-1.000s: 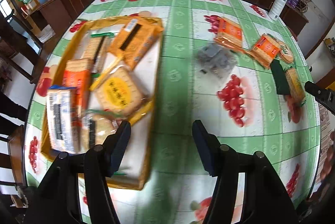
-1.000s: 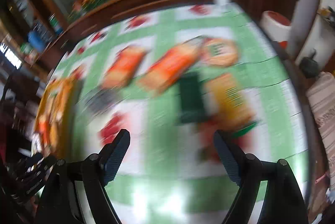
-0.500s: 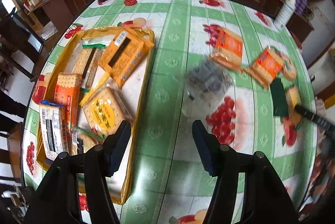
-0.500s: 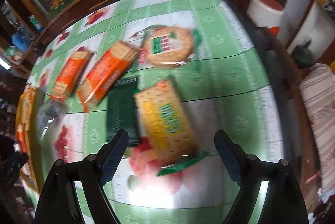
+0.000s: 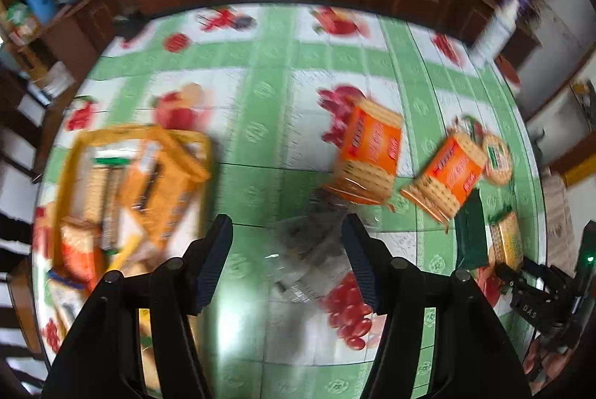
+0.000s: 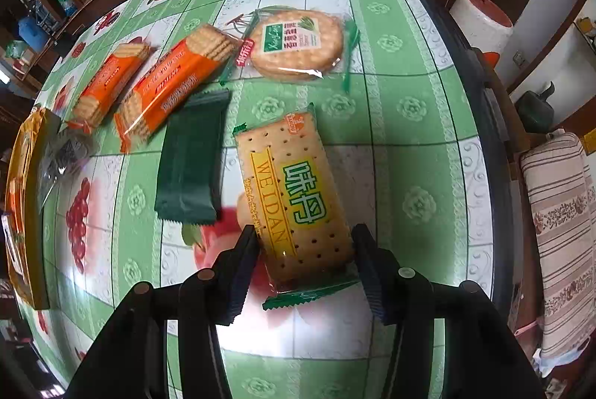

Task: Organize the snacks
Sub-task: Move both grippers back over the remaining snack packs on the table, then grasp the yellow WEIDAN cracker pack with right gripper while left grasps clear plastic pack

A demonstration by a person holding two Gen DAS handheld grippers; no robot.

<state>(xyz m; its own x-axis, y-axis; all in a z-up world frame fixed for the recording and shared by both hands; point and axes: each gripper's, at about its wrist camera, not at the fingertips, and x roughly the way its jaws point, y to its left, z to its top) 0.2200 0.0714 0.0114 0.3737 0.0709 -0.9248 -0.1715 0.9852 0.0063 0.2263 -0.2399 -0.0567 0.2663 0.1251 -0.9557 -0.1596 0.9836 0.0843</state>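
Right wrist view: our right gripper is closing around the yellow cracker pack lying on the tablecloth; squeeze hard and we crush biscuits. Our left gripper hangs empty, unclenched.

left tongs: matte black angled arms; round pivot screws; dark blue ribbed pads | right tongs: same black frame (brownish screw heads on its left arm); dark blue ridged pads; seen from the left camera, a green light
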